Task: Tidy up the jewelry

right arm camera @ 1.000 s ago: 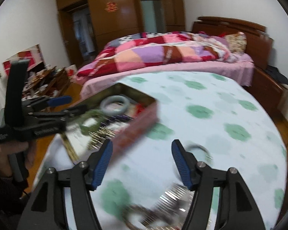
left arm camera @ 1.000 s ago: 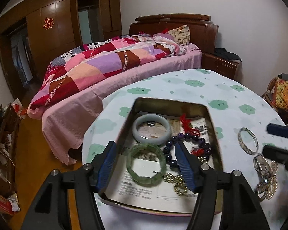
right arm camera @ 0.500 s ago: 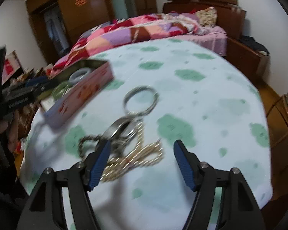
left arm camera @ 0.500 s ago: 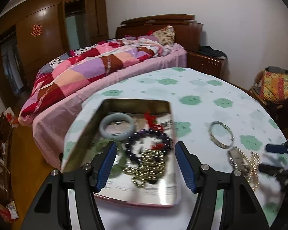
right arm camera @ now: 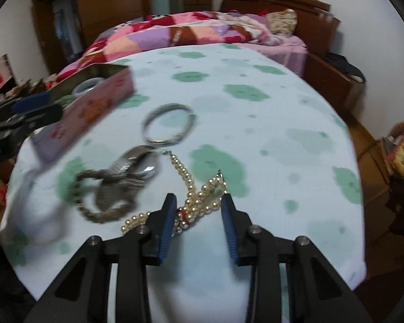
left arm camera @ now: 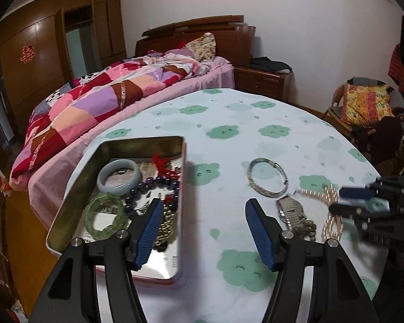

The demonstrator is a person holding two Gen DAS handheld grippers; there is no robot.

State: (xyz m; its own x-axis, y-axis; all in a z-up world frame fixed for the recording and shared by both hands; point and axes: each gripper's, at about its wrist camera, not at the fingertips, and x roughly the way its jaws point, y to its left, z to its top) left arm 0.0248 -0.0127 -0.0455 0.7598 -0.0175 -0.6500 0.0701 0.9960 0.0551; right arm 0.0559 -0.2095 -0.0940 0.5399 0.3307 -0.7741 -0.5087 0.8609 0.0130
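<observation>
An open metal tin on the left of the table holds a pale jade bangle, a green bangle, dark purple beads and gold beads. My left gripper hangs open and empty over the tin's right rim. To its right lie a silver bangle, a metal watch and a pearl necklace. My right gripper is down at the pearl necklace. Its jaws are closing with a bunch of pearls between them, the pads still apart. The watch lies just left of it.
The round table has a pale cloth with green patches; its edge drops off near and right. A bed with a patchwork quilt stands behind, a wooden nightstand beside it and a chair with a yellow cushion to the right.
The left view has swung right, from over the tin to over its right rim. My right gripper has come down to the pearl necklace and its jaws have narrowed around it.
</observation>
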